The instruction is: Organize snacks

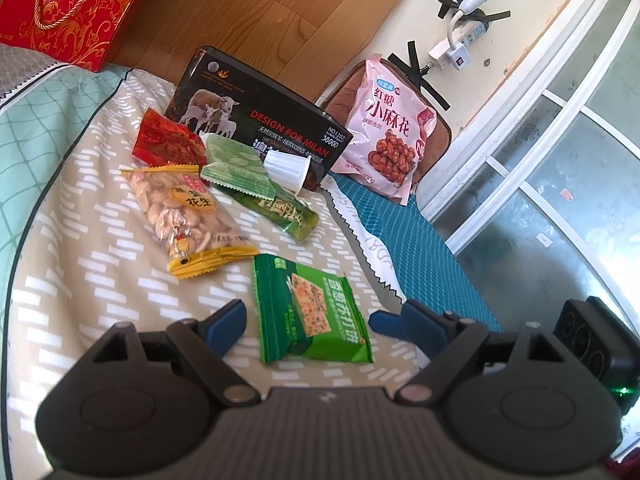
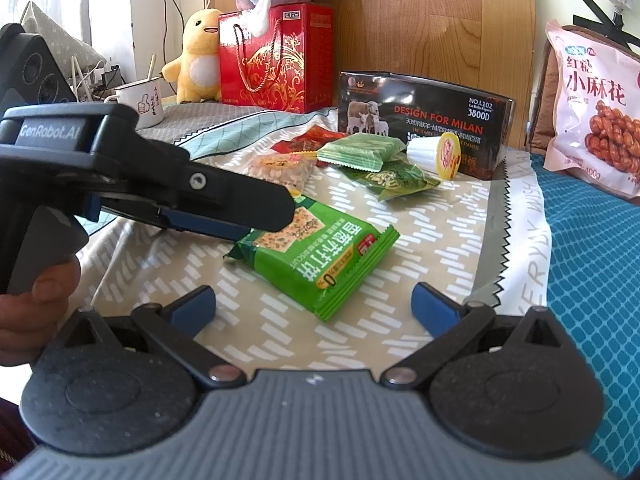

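Note:
A green cracker pack [image 1: 312, 316] [image 2: 316, 256] lies flat on the patterned cloth [image 1: 100, 264]. My left gripper [image 1: 308, 320] stands open with one blue pad on each side of the pack, neither pressing on it. From the right wrist view the left gripper [image 2: 256, 220] shows side-on over the pack's far end, a hand on its grip. My right gripper [image 2: 314, 304] is open and empty, just short of the pack's near corner. Farther back lie a peanut bag [image 1: 188, 216] [image 2: 280, 170], a red packet [image 1: 168, 140], two green packets [image 1: 236, 168] [image 1: 284, 212] and a white jelly cup [image 1: 286, 168] [image 2: 436, 154].
A black box [image 1: 256, 116] [image 2: 424, 120] printed with sheep stands behind the snacks. A pink snack bag [image 1: 384, 132] [image 2: 592, 116] leans at the right on a teal mat [image 1: 420, 252]. At the back left are a red gift bag [image 2: 276, 60], a yellow plush [image 2: 196, 60] and a mug [image 2: 140, 100].

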A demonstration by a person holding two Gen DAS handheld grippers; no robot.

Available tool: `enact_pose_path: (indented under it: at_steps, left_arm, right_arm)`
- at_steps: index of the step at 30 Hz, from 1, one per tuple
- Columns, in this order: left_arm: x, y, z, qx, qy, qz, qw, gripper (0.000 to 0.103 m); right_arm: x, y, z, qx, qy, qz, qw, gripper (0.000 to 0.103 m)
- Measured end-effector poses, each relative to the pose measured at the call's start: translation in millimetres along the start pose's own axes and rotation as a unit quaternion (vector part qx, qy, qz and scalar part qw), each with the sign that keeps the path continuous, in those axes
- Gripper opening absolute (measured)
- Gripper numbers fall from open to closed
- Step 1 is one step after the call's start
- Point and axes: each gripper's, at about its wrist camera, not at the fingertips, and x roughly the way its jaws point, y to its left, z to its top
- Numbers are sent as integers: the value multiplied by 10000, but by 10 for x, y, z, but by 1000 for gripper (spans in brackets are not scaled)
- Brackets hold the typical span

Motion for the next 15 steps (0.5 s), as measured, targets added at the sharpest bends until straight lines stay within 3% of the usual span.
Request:
enact_pose_path:
  at_steps: [13,15]
  left_arm:
    - [11,-6,3,-52,-10,11,10000,84]
    - [11,-11,5,-58,9,26,10000,84]
  right_arm:
    - [-20,-4,-17,4,-31,-81,10000,103]
    - [-28,-2,-23,-7,-57,-128,9999,97]
